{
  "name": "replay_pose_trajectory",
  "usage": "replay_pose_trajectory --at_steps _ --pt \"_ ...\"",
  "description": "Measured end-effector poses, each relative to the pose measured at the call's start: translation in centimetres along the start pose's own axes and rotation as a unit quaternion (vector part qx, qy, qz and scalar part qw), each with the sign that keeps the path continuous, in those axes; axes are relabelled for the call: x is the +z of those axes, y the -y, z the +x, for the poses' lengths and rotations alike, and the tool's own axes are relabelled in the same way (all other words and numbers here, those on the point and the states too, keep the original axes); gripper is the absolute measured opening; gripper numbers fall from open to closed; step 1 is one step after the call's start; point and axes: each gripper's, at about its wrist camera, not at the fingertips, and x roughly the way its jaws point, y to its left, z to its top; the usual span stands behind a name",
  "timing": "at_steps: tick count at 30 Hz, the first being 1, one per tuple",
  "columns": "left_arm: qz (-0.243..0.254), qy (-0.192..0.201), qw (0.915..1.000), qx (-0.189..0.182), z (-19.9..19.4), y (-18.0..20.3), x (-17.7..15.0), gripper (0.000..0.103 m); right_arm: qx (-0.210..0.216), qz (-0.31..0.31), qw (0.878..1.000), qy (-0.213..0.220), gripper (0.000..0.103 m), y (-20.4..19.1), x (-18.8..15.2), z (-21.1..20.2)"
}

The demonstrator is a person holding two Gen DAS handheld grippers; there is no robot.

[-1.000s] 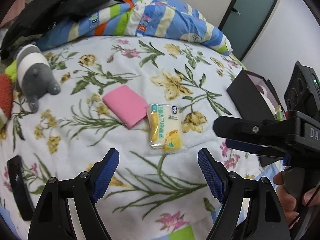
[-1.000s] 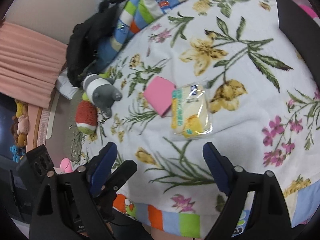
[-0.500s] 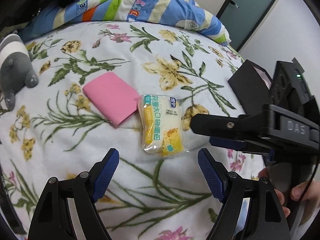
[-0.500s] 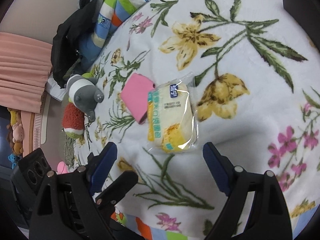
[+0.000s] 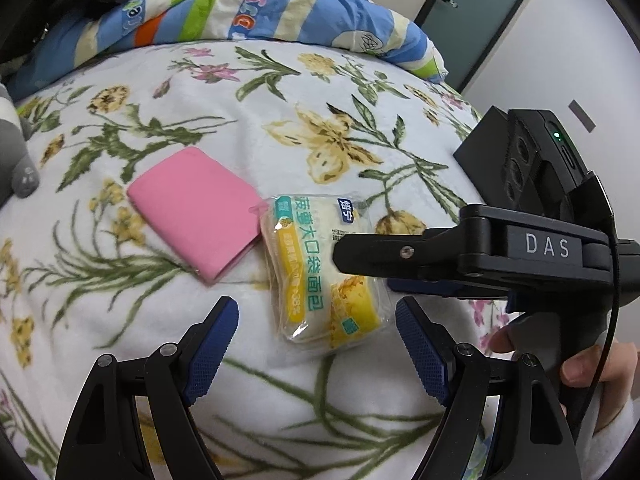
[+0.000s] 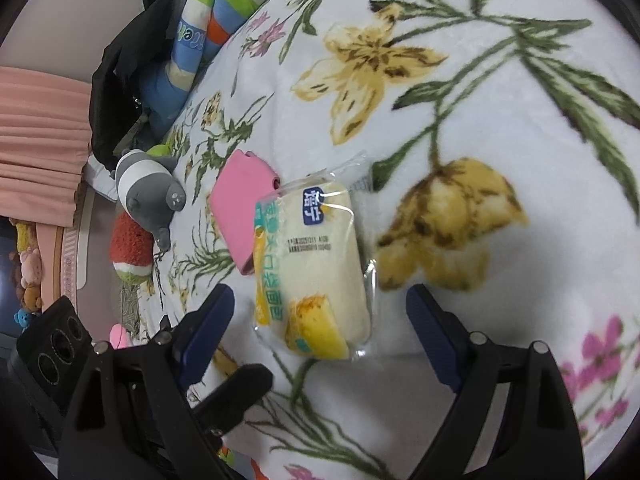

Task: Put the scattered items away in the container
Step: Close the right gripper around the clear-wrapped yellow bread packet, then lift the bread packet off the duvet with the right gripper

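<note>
A clear packet of bread [image 5: 320, 268] with yellow and teal print lies on the flowered bedspread [image 5: 280, 128]; it also shows in the right wrist view [image 6: 316, 268]. A pink folded cloth [image 5: 196, 208] lies against its left side and shows in the right wrist view [image 6: 240, 208]. My left gripper [image 5: 316, 344] is open, just short of the packet. My right gripper [image 6: 320, 332] is open, its jaws on either side of the packet's near end. The black container [image 5: 480, 156] stands at the right, mostly hidden behind the right gripper.
A striped quilt [image 5: 248, 12] and dark clothing lie at the far side of the bed. A grey plush toy [image 6: 148, 188] and a red plush [image 6: 132, 248] lie at the bed's left edge. Pink curtains [image 6: 40, 140] hang beyond.
Both grippers have moved closer to the bread packet. The right gripper now reaches over it from the right; both stay open.
</note>
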Motion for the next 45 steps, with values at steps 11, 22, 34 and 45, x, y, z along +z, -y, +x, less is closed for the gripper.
replay_pose_trajectory --at_steps 11,22,34,45 --pt "-0.008 -0.012 0.9990 -0.043 3.1 0.3 0.5 0.082 0.013 -0.035 0.999 0.003 0.090 -0.4 0.9 1.7" --pt "-0.032 -0.009 0.9989 -0.034 4.2 0.1 0.1 0.067 -0.031 -0.095 0.995 0.019 0.069 -1.2 0.5 2.1" --pt "-0.019 0.006 0.9994 -0.028 0.0 1.8 0.2 0.063 -0.017 -0.102 0.994 0.042 0.057 -3.7 -1.5 -1.4" --pt "0.011 0.062 0.9978 -0.022 -8.1 5.8 0.7 0.063 -0.006 -0.138 0.986 0.091 0.057 -8.8 -4.4 -9.0"
